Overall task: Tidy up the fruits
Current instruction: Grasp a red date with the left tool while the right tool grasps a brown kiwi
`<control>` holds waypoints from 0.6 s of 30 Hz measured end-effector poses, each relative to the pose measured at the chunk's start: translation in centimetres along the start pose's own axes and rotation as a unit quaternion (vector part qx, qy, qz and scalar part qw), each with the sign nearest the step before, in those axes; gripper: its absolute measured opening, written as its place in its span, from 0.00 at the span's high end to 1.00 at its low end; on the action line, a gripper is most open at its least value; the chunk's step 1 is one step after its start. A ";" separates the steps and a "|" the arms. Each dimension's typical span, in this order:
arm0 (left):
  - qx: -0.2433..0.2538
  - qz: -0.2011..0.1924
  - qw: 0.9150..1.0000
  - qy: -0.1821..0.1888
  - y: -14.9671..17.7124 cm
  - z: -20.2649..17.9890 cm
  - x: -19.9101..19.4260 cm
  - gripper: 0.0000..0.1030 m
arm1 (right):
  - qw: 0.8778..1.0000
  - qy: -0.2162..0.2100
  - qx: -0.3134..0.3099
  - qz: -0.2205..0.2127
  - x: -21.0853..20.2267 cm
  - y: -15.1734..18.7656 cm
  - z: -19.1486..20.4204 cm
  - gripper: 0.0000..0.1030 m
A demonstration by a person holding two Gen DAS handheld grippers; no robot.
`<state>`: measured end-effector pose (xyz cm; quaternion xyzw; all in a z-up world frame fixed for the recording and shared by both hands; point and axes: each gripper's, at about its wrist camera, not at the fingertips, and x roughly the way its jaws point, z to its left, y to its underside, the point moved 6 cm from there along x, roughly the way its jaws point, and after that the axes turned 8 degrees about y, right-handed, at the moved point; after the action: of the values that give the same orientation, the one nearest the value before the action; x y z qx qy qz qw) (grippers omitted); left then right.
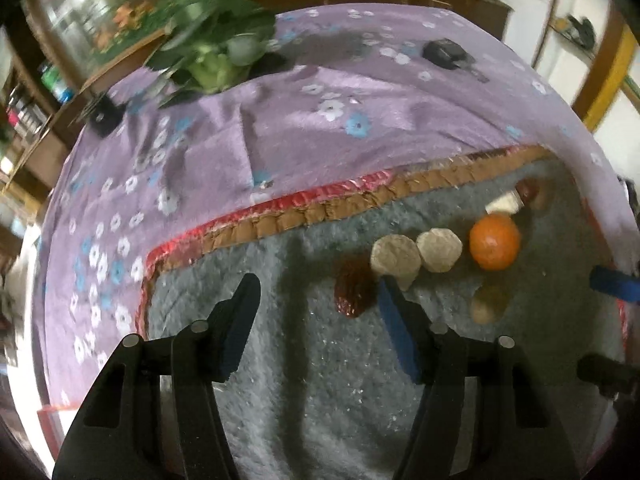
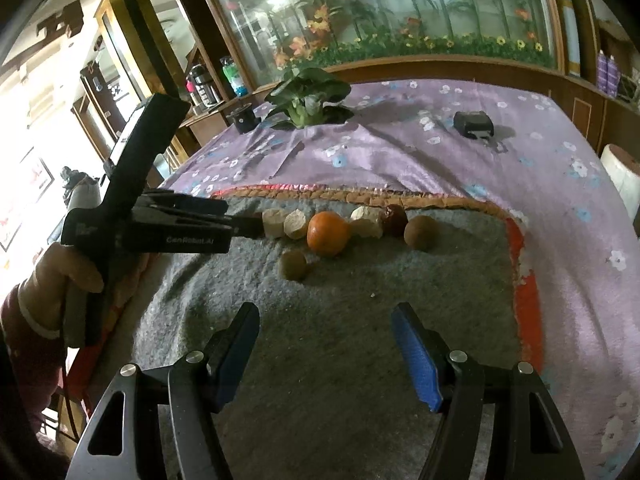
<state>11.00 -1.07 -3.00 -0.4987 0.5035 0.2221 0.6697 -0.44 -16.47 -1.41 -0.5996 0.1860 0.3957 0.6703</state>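
A row of fruits lies on a grey fuzzy mat (image 2: 360, 312): two pale lumps (image 2: 274, 222) (image 2: 296, 225), an orange (image 2: 328, 234), a third pale lump (image 2: 366, 220), a dark red date (image 2: 394, 218) and a brown round fruit (image 2: 420, 232). A small olive-brown fruit (image 2: 294, 265) sits nearer. My left gripper (image 1: 318, 292) is open over the mat. A glossy red date (image 1: 354, 292) lies just inside its right fingertip (image 1: 390, 286), untouched, with the pale lumps (image 1: 396, 258) and the orange (image 1: 495, 242) beyond. My right gripper (image 2: 326, 320) is open and empty, short of the row. The left gripper (image 2: 250, 227) reaches in from the left.
A purple floral cloth (image 2: 440, 160) covers the table under the mat, which has a red and tan border (image 1: 304, 208). At the back stand a leafy plant (image 2: 308, 96), a black box (image 2: 474, 124) and a small black object (image 2: 244, 118). A white roll (image 2: 622, 176) stands at the right.
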 end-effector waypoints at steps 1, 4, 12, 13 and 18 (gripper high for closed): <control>0.007 0.007 1.000 0.002 0.2 0.0 0.2 0.47 | 1.000 -0.002 0.001 0.001 0.1 0.0 0.0 0.34; 0.020 0.012 1.000 -0.001 0.7 -0.1 0.8 0.49 | 1.000 -0.003 -0.001 -0.002 0.0 0.0 0.0 0.34; 0.040 0.003 0.999 -0.001 0.5 -1.2 0.7 0.83 | 1.000 0.003 -0.025 -0.014 -0.6 -0.5 0.9 0.35; 0.042 0.001 0.999 -0.002 0.5 -1.3 0.7 0.83 | 0.999 0.006 -0.035 -0.013 -0.6 -0.6 1.1 0.35; 0.001 -0.009 1.000 0.013 1.1 -0.6 -0.3 0.83 | 0.996 0.012 -0.083 -0.013 0.4 -1.1 2.6 0.35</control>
<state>9.75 -1.09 -3.19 -0.5055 0.5082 0.2093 0.6651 -0.01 -13.80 -0.40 -0.6601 0.1529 0.3936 0.6212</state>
